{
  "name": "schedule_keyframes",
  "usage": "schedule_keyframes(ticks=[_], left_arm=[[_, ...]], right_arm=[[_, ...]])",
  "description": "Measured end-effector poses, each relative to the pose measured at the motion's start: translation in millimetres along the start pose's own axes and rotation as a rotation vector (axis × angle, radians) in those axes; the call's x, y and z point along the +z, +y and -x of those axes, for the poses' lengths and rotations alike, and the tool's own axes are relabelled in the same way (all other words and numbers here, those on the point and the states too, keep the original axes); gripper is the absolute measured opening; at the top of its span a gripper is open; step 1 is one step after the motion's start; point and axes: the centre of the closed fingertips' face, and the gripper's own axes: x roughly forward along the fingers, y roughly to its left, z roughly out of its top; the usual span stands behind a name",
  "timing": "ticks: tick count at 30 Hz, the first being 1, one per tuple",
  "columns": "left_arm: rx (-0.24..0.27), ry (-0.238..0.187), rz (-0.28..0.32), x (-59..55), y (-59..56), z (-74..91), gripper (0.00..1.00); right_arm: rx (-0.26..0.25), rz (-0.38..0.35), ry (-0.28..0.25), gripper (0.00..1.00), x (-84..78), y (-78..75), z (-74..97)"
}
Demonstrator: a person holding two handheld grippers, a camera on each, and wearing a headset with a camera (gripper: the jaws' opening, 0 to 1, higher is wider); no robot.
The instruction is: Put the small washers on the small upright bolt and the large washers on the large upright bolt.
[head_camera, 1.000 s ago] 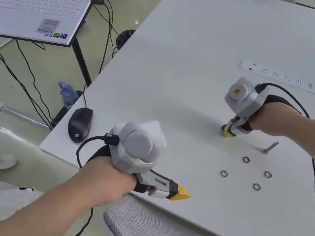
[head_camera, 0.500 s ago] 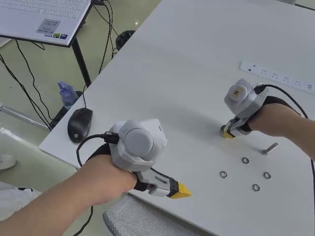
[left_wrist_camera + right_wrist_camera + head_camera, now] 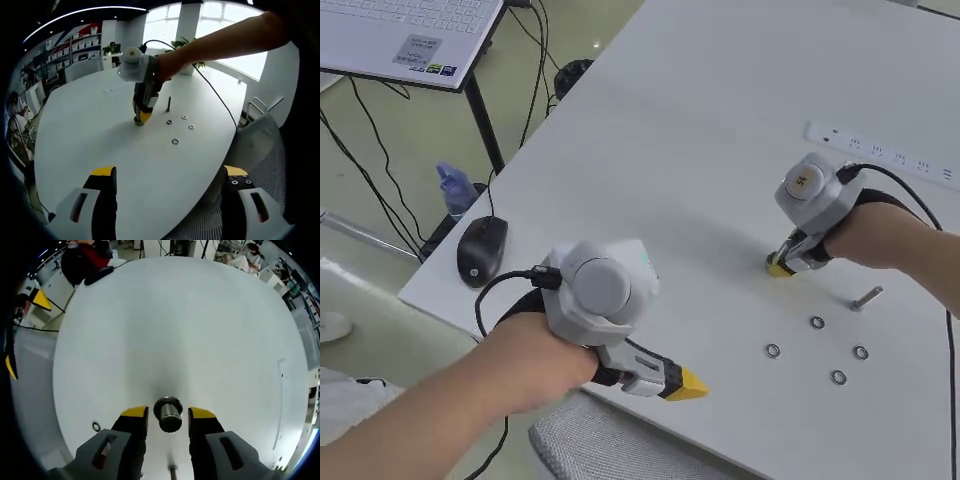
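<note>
The large bolt (image 3: 169, 415) stands on the white table (image 3: 700, 150) between my right gripper's (image 3: 169, 413) yellow fingertips (image 3: 134, 413), with a thin gap on each side. In the head view the right gripper (image 3: 780, 268) points down at the table. The small bolt (image 3: 867, 298) stands upright to its right, also seen as the small bolt (image 3: 168, 103) in the left gripper view. Several washers (image 3: 817, 322) lie loose on the table nearer me, washers (image 3: 175, 141) in front of the left gripper. My left gripper (image 3: 685, 385) hovers open and empty over the near edge.
A power strip (image 3: 880, 150) lies at the far right of the table. A black mouse (image 3: 483, 250) sits near the left edge. A laptop (image 3: 410, 30) stands on a side stand, a blue bottle (image 3: 455, 190) on the floor. A grey chair (image 3: 590, 445) is below the near edge.
</note>
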Motion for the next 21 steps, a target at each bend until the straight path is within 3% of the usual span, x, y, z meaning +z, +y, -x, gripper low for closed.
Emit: schedule_keyframes(ticks=[12, 14, 21], left_arm=[[-0.002, -0.006, -0.006, 1.6, -3.3, 1.1, 0.86], [0.0, -0.005, -0.007, 1.5, -3.3, 1.1, 0.86], [-0.002, -0.002, -0.018, 3.1, -4.1, 1.9, 0.86]], right_arm=[[0.002, 0.014, 0.0, 0.36, 0.5, 1.0, 11.2], [0.0, 0.019, -0.003, 0.36, 1.8, -4.5, 10.5], [0.019, 0.026, -0.011, 0.36, 4.3, 4.6, 25.2]])
